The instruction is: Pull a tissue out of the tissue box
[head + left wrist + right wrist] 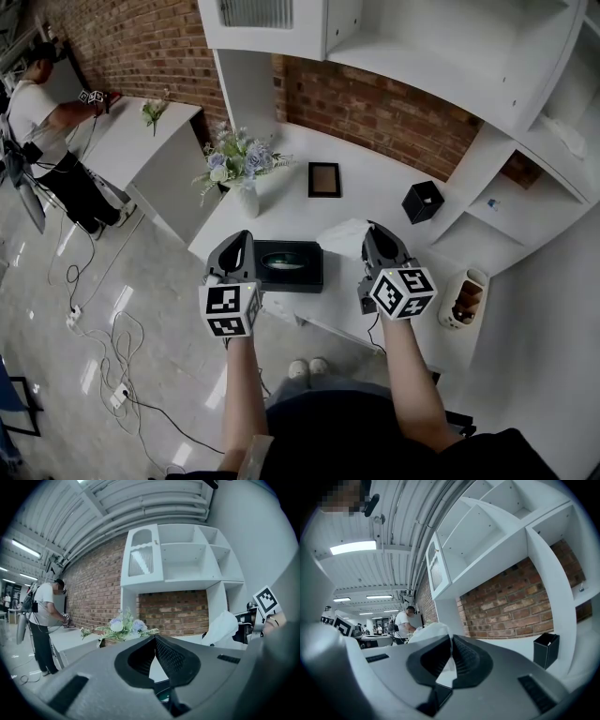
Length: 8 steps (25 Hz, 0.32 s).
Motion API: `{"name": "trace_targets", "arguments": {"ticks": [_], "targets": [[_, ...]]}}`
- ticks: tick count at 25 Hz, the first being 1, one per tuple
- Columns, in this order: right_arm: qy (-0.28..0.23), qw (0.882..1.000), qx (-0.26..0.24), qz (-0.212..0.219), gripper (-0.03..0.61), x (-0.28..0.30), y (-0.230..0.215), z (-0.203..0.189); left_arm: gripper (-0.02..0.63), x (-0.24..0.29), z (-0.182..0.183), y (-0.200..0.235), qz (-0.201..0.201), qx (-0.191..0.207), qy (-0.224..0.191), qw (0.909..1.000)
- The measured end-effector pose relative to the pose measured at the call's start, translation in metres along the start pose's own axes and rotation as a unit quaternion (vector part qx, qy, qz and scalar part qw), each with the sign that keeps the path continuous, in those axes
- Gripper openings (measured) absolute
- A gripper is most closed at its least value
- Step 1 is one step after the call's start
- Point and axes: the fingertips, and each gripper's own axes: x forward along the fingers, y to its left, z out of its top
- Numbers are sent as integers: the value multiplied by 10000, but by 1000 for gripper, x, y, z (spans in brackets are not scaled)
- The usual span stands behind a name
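Tissue (343, 236), white and crumpled, is pinched between the closed jaws of the right gripper (377, 240), which holds it in the air above the worktop (375, 192), just to the right of the tissue box (291, 267) and apart from its opening. In the right gripper view the two dark ribbed pads of that gripper (451, 641) meet on a thin fold of the tissue (433, 632), and the rest billows up behind them. The tissue box is black with a dark oval opening on top and lies at the near edge of the worktop, between the two grippers. The left gripper (241, 246) sits at the left end of the box with its jaws together and nothing between them; its own view shows the tips (154, 641) closed, a sliver of the box (161, 693) below them, and the lifted tissue (222, 626) off to the right. Each gripper carries a cube with black-and-white square markers (231, 310), which are patterns rather than letters. Further back on the worktop stand a white vase of pale flowers (239, 167) near the left edge, a dark picture frame (324, 179) in the middle and a black open-topped box (423, 202) towards the right, below a white shelf unit (450, 56) on a brick wall (375, 103). A person (42, 112) works at another table at the far left.
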Motion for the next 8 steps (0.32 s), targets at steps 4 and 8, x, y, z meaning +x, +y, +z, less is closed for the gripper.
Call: {"name": "trace_targets", "arguments": {"ticks": [4,8], "targets": [[10,10000,-8,-12,0,0,1,0,9,0,0,0,-19,-21,5,10000],[30,10000,-9,-22,0,-1,2,-3,9,-1,-1,0,-33,-25,2,10000]]}}
